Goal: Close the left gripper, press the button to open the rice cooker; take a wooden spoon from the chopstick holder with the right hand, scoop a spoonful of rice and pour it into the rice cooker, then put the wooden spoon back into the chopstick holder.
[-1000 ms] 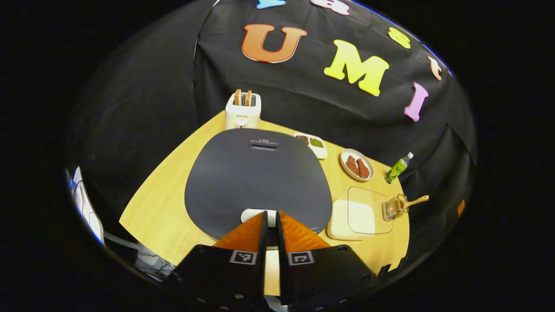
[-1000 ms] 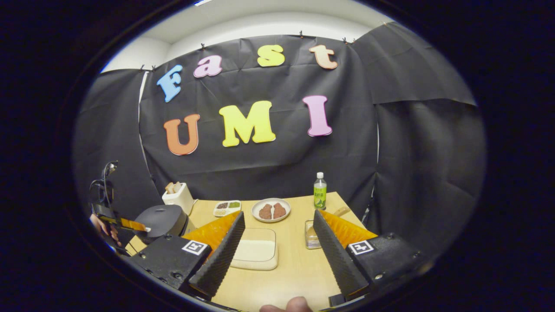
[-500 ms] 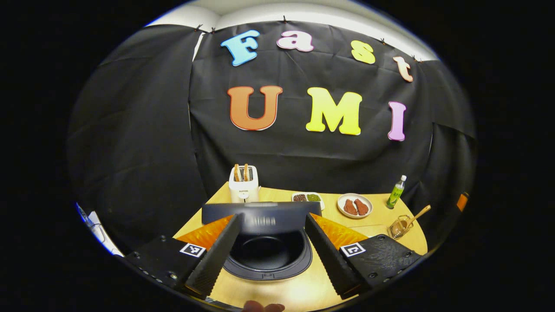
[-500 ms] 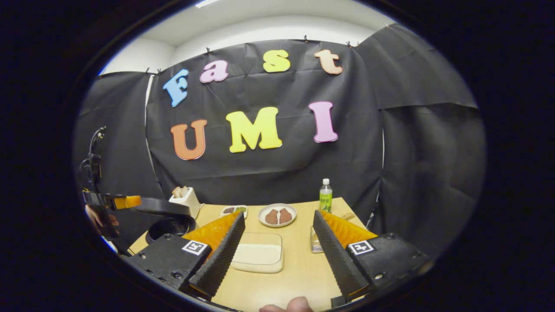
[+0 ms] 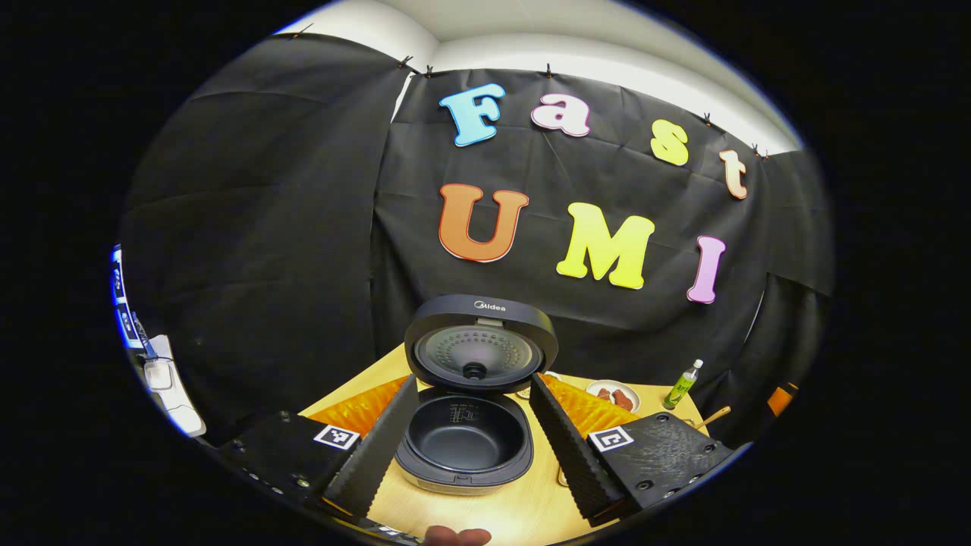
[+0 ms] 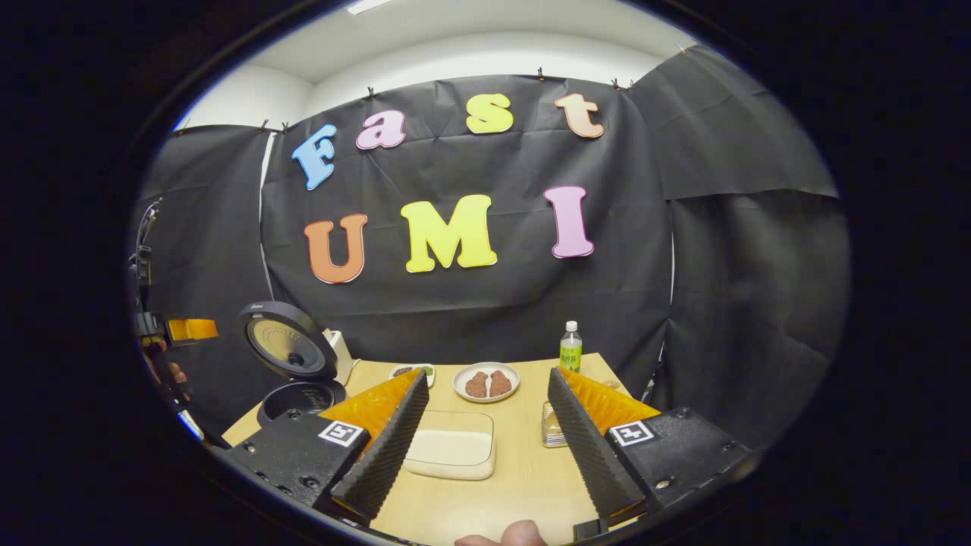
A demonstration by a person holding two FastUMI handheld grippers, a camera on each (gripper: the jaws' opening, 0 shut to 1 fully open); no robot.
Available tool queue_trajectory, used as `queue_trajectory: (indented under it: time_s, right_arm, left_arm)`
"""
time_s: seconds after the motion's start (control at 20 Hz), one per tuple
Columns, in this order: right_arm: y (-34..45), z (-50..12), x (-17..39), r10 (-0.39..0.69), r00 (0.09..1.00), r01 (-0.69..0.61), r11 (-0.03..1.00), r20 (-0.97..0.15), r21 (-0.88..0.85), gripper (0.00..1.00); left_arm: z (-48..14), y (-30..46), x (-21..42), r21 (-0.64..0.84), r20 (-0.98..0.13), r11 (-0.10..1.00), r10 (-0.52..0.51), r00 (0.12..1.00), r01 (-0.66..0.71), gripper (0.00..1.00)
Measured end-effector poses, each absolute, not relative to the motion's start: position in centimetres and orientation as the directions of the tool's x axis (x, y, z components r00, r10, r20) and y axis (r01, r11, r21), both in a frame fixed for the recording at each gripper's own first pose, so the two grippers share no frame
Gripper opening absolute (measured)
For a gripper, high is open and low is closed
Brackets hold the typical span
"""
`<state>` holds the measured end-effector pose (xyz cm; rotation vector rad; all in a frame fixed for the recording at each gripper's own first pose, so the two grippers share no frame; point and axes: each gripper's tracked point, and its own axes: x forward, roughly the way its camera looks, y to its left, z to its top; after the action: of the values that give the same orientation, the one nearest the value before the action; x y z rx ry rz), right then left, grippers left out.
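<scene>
Your left tool (image 5: 464,447) has its fingers spread apart, empty, framing the rice cooker (image 5: 464,447) on the worktop (image 5: 523,516); its lid (image 5: 480,345) stands upright and the inner pot is bare. Your right tool (image 6: 479,444) is also spread, holding nothing, above the rice container (image 6: 450,447). The chopstick holder (image 6: 552,427) sits just beside its right finger; in the left gripper view the wooden spoon (image 5: 711,416) handle pokes out near the green bottle (image 5: 681,385).

Rice cooker (image 5: 464,444): pot mouth open from above; raised lid (image 5: 480,343) blocks 12 o'clock. Table (image 6: 523,470): bare lane between rice container (image 6: 451,453) and chopstick holder (image 6: 552,426).
</scene>
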<state>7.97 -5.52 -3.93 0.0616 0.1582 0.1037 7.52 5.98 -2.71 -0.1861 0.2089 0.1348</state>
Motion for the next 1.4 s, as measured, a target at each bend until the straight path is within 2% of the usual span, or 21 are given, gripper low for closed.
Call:
queue_trajectory:
  time_s: [0.2,0.4,0.7,0.9,1.0,1.05,1.1,1.15,1.2,1.25,1.3,1.35,1.4]
  right_arm:
    - [-6.9,-4.7,8.7,0.094,0.98,-0.087,0.995,-0.177,0.046,1.0]
    - [-9.0,-8.1,10.8,0.064,0.964,-0.046,0.996,-0.26,0.073,1.0]
    - [-14.0,-12.9,16.4,-0.036,0.94,0.081,0.99,-0.339,0.12,1.0]
    - [-16.1,-16.6,21.3,-0.055,0.922,0.127,0.978,-0.382,0.165,1.0]
    - [-17.3,-18.9,23.6,-0.062,0.909,0.144,0.975,-0.412,0.172,0.96]
    - [-17.7,-20.1,24.5,-0.061,0.902,0.152,0.971,-0.428,0.183,0.98]
    - [-18.2,-21.2,25.2,-0.061,0.892,0.163,0.967,-0.448,0.193,0.92]
    - [-18.5,-22.3,26.1,-0.058,0.884,0.17,0.964,-0.463,0.205,0.96]
    - [-18.8,-23.4,26.8,-0.053,0.877,0.174,0.962,-0.478,0.213,0.96]
    - [-19.0,-24.3,27.5,-0.049,0.871,0.177,0.96,-0.49,0.217,0.89]
    - [-19.1,-24.8,28.2,-0.045,0.869,0.175,0.96,-0.493,0.221,0.93]
    - [-19.3,-25.1,29.0,-0.041,0.87,0.17,0.96,-0.492,0.221,0.92]
    - [-19.3,-25.5,29.6,-0.037,0.87,0.166,0.961,-0.491,0.222,0.85]
  left_arm:
    - [-2.0,5.4,5.4,-0.154,-0.193,0.975,0.127,0.973,-0.157,0.95]
    - [-2.0,3.7,5.0,-0.162,-0.182,0.978,0.104,0.978,-0.134,0.95]
    - [-1.9,2.9,6.0,-0.157,-0.191,0.982,0.078,0.978,-0.109,0.95]
    - [-2.1,2.3,7.1,-0.148,-0.209,0.981,0.093,0.974,-0.125,0.95]
    - [-1.8,1.9,7.6,-0.145,-0.213,0.98,0.107,0.971,-0.139,0.94]
    - [-1.9,1.9,7.9,-0.144,-0.219,0.978,0.116,0.969,-0.149,0.95]
    - [-1.8,1.8,8.0,-0.145,-0.225,0.976,0.128,0.966,-0.163,0.95]
    - [-1.7,1.7,8.3,-0.148,-0.226,0.974,0.137,0.964,-0.173,0.95]
    - [-1.5,1.7,8.5,-0.149,-0.225,0.971,0.15,0.963,-0.186,0.95]
    - [-1.6,1.7,8.6,-0.145,-0.232,0.969,0.165,0.959,-0.202,0.95]
    - [-1.9,1.6,8.7,-0.138,-0.243,0.968,0.173,0.954,-0.211,0.95]
    - [-2.3,1.4,8.6,-0.13,-0.253,0.967,0.183,0.95,-0.221,0.95]
    - [-2.6,1.2,8.5,-0.12,-0.262,0.966,0.19,0.946,-0.227,0.95]
